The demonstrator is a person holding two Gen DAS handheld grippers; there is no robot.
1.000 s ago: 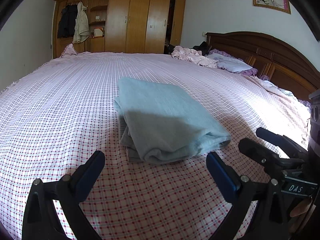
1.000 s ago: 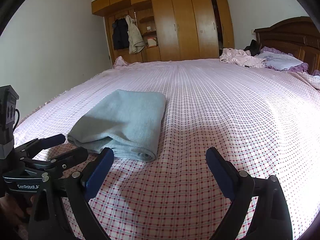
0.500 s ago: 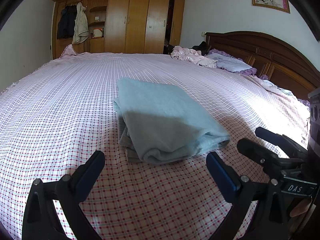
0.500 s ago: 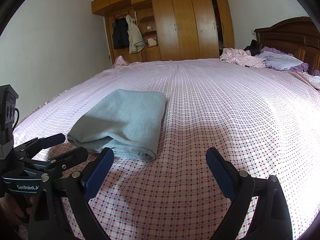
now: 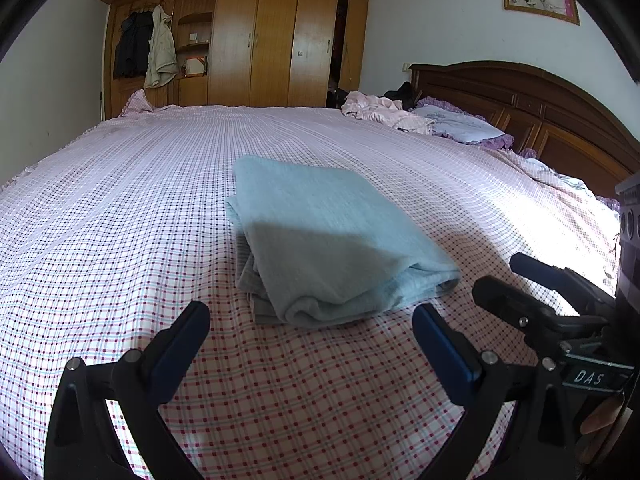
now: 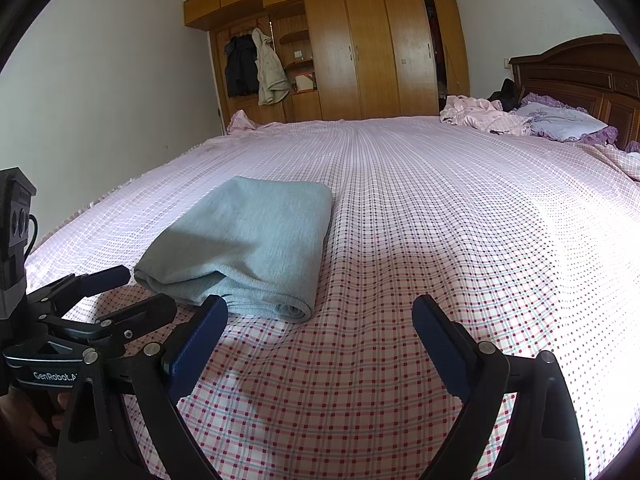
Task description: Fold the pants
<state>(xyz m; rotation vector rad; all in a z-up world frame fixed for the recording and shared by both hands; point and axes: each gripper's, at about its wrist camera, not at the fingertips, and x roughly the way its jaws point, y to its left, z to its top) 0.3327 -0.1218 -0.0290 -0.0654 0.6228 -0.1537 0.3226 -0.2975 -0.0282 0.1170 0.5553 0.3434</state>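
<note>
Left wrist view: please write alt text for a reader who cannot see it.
Folded light blue pants lie in a compact stack on a pink checked bedspread, just beyond the open, empty left gripper. The right gripper, also open, shows at the right edge; a wooden wardrobe and headboard stand behind.

"DAS" is legible on the right gripper (image 5: 560, 280) body as seen in the left wrist view, and "GenRobot.A", cut off at its end, on the left gripper (image 6: 132, 292) body as seen in the right wrist view; no other readable text.
</note>
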